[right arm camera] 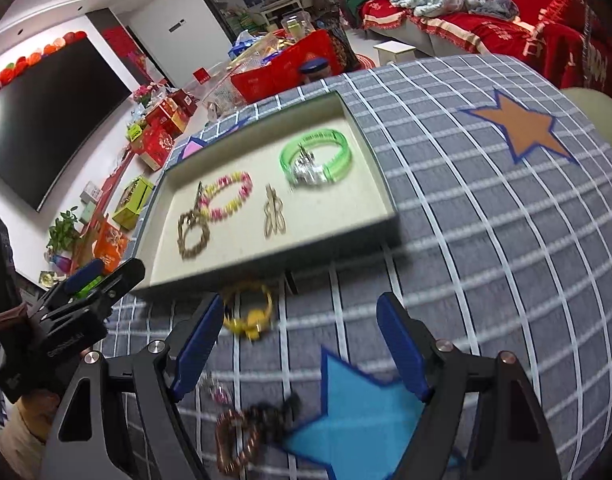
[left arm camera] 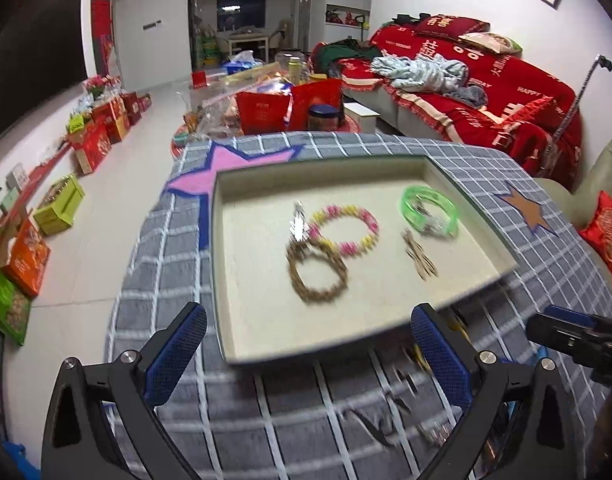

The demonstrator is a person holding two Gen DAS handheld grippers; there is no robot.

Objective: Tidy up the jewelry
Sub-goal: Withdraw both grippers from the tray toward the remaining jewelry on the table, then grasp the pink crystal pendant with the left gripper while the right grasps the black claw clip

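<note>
A shallow beige tray (left arm camera: 257, 312) lies on a grey checked cloth. It holds a brown bead bracelet (left arm camera: 295, 280), a pink and yellow bracelet (left arm camera: 348, 249), a silver clip (left arm camera: 298, 224), gold earrings (left arm camera: 420, 258) and a green bangle (left arm camera: 410, 196). My left gripper (left arm camera: 308, 316) hangs open over the tray's near edge, holding nothing. My right gripper (right arm camera: 301, 304) stands open above the cloth in front of the tray (right arm camera: 225, 248), also holding nothing. A yellow bracelet (right arm camera: 249, 320) lies by its left finger. A coppery bracelet (right arm camera: 225, 444) and dark beads (right arm camera: 269, 420) lie nearer, blurred.
The cloth (right arm camera: 486, 200) covers a rounded table and carries star patches. Behind it stand a cluttered low table with red bags (left arm camera: 265, 112) and a red-covered sofa (left arm camera: 486, 92). Boxes line the floor at left (left arm camera: 93, 144). A red cushion (left arm camera: 610, 236) sits at right.
</note>
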